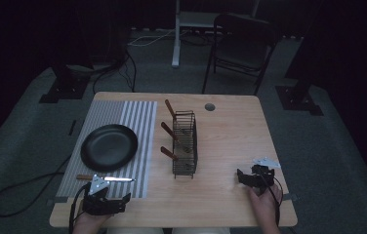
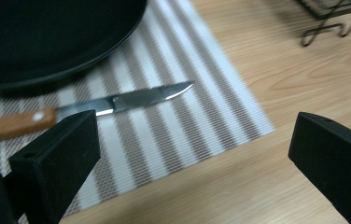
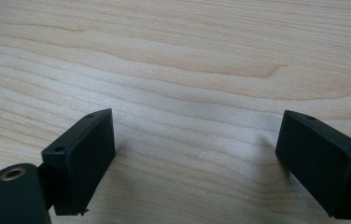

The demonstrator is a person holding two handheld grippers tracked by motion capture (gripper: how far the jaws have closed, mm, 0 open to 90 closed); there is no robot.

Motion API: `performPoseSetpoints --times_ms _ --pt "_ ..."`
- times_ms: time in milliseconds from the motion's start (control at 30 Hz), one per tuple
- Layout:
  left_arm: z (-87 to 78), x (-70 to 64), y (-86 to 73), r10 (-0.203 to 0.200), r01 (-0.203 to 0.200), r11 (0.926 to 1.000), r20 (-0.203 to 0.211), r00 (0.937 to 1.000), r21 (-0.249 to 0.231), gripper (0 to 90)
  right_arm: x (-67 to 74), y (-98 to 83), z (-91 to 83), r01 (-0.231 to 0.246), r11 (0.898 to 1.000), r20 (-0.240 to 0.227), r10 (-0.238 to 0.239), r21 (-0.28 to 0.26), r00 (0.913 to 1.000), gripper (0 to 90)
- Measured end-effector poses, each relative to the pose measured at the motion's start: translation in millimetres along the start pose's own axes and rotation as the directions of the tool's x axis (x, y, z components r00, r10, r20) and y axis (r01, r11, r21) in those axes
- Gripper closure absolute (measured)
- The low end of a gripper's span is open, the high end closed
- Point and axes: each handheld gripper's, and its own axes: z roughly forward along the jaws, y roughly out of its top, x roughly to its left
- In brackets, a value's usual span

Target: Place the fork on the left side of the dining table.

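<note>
Your left gripper [image 1: 118, 204] sat at the near left edge of the table [image 1: 230, 131], jaws spread wide and holding nothing. Just beyond it, the knife [image 2: 94, 106] lay flat on the striped mat [image 2: 183, 121], wooden handle to your left, blade tip pointing right, just in front of the black plate [image 1: 109, 146]. Your right gripper [image 1: 244, 176] rested near the front right corner, jaws likewise apart over bare wood. The wire rack [image 1: 184, 144] stood between the two grippers, holding three wooden-handled utensils.

knife [image 2: 78, 108] handle cut off at left edge, partly behind tongs.
</note>
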Motion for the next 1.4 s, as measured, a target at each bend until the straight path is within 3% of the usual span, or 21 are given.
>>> performPoseSetpoints --times_ms 300,467,667,800,933,1267,1400 --pt "-1.9 -20.8 20.8 0.067 -0.065 0.9974 0.066 0.9955 -0.031 2.2 0.0 0.0 0.0 0.000 1.000 0.000 0.000 0.000 1.0000 11.4" --pt "-0.6 -23.6 27.1 0.069 -0.066 0.9970 0.083 0.9941 -0.039 2.2 0.0 0.0 0.0 0.000 1.000 0.000 0.000 0.000 1.0000 11.4" --pt "-0.9 -32.1 39.7 0.105 -0.099 0.9932 0.099 0.9896 -0.061 2.2 -0.1 0.0 0.0 0.001 1.000 0.000 -0.001 0.000 1.0000 11.4" --pt "-0.5 -33.3 48.7 0.096 -0.088 0.9935 0.118 0.9884 -0.073 2.2 -0.1 0.0 0.0 0.001 1.000 0.000 -0.001 0.000 1.0000 11.4" --pt "-0.8 -39.4 61.1 0.130 -0.118 0.9887 0.127 0.9834 -0.092 2.2 -0.2 0.0 0.0 0.002 1.000 0.000 -0.002 0.000 1.0000 11.5" --pt "4.2 -50.2 80.5 0.168 -0.153 0.9825 0.141 0.9757 -0.106 2.3 -0.2 -0.1 0.1 0.001 1.000 0.000 -0.001 -0.002 1.0000 11.5" --pt "7.8 -54.3 88.6 0.176 -0.158 0.9812 0.168 0.9700 -0.111 2.3 -0.2 -0.1 0.1 0.001 1.000 0.000 -0.001 -0.001 1.0000 11.5"
